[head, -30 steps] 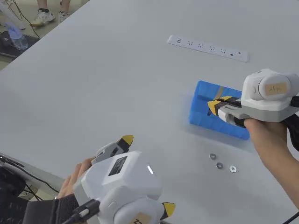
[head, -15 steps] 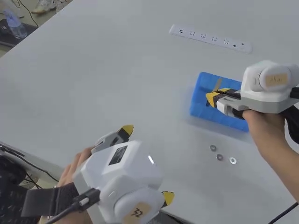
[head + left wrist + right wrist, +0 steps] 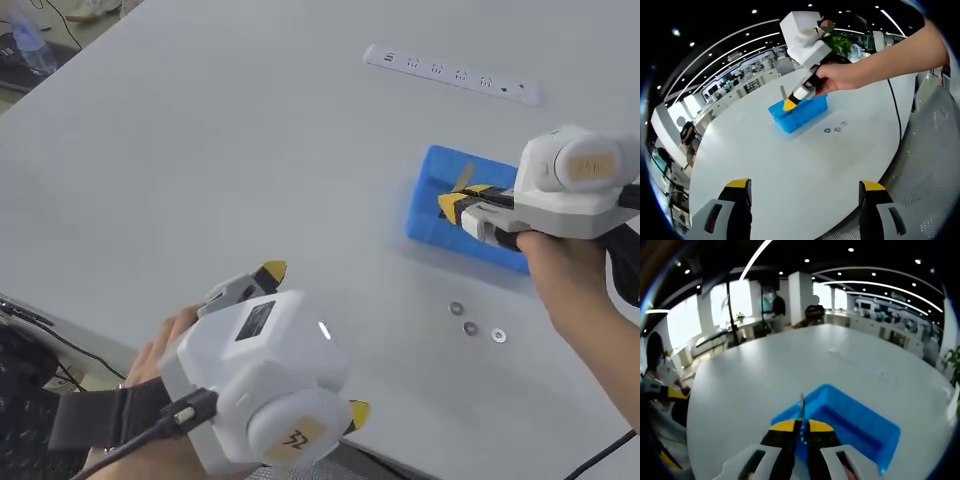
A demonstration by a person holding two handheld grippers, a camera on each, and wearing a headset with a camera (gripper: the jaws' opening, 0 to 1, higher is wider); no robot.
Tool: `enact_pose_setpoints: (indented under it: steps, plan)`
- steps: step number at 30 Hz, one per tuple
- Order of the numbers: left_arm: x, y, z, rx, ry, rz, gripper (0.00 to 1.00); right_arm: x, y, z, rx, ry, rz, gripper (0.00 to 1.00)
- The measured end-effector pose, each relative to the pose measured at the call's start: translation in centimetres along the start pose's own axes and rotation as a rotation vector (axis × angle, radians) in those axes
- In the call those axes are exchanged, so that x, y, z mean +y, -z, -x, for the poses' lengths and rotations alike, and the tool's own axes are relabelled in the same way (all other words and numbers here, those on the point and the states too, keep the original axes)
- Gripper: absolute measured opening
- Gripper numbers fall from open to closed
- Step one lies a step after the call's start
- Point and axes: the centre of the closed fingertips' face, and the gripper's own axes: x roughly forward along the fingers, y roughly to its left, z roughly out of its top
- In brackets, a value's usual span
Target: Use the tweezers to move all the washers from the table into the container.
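Washers (image 3: 470, 328), three in a short row, lie on the surface (image 3: 250, 150) just beside the one blue container (image 3: 428, 215), on its side toward the person. The right tool (image 3: 455, 205) hovers over the container, jaws narrow, pinching the single tweezers (image 3: 801, 412), which point away from the washers. It is much nearer them than the left tool (image 3: 805, 185), gaping wide, well apart from the container.

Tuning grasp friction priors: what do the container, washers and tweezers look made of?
Container: looks like plastic, uniform saturated blue, matte walls.
Washers: probably metal, small silvery-grey rings; too small to confirm.
Tweezers: likely bare metal, a thin greyish strip held by the right gripper, jaws shut; blur leaves it open.
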Motion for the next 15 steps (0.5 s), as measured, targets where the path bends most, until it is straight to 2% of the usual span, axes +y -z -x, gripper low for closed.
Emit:
enact_pose_setpoints:
  steps: [7,15]
  plan:
    - [0.1,0.1,0.0,0.005,-0.006,0.000,0.90,0.3,0.0,0.1,0.007,-0.011,-0.003,0.04]
    - [0.1,0.2,0.0,0.011,-0.005,-0.010,0.90,0.1,-1.8,1.6,-0.046,-0.008,-0.020,0.04]
